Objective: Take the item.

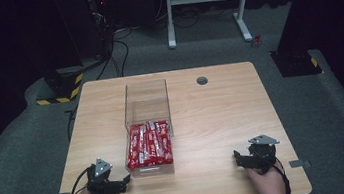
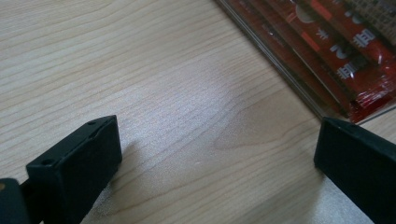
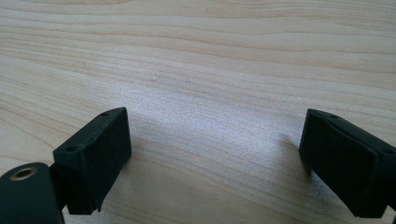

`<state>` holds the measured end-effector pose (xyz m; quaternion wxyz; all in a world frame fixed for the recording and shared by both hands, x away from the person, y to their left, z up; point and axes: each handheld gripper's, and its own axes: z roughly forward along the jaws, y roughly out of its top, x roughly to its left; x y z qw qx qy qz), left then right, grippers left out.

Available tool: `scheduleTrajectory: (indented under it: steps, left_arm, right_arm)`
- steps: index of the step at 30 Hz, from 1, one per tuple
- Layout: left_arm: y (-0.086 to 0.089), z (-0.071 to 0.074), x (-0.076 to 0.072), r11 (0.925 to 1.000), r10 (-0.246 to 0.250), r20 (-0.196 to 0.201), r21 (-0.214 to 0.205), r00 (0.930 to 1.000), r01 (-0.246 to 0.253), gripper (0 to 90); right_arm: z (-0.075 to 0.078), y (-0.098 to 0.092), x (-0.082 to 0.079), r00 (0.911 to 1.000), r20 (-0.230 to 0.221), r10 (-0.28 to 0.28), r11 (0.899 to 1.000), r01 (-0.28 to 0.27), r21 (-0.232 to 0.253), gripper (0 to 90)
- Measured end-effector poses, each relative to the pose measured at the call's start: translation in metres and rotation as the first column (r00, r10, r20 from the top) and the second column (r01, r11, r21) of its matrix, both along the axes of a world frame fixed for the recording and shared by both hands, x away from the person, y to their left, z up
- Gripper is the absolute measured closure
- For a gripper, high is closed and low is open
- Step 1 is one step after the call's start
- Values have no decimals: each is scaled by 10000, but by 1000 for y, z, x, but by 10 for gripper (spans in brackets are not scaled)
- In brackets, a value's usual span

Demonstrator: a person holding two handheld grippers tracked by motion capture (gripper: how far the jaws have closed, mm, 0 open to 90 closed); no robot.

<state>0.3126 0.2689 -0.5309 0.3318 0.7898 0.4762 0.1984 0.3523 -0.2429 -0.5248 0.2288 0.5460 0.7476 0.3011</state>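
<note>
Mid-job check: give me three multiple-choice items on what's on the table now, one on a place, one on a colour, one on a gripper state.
1. Where do the packets lie in the clear box?
A. near end
B. far end
C. outside it

2. What colour are the packets mainly?
A. blue
B. red
C. green

3. How does the left gripper stand?
A. shut on a packet
B. shut, empty
C. open, empty

Answers:
1 A: in the high view they are piled at the end toward the person, and the far end is bare.
2 B: red wrappers with white print show in the left gripper view.
3 C: its jaws stand wide apart over bare table.
</note>
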Motion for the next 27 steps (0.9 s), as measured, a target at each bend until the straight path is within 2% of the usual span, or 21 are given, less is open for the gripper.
scheduleTrajectory:
  steps: [27]
  left_arm:
    - [0, 0, 0, 10000, -1, -3, 1, 10000, 1, 11]
  right_arm:
    - [0, 0, 0, 10000, -3, 58, 10000, -58, 5, 89]
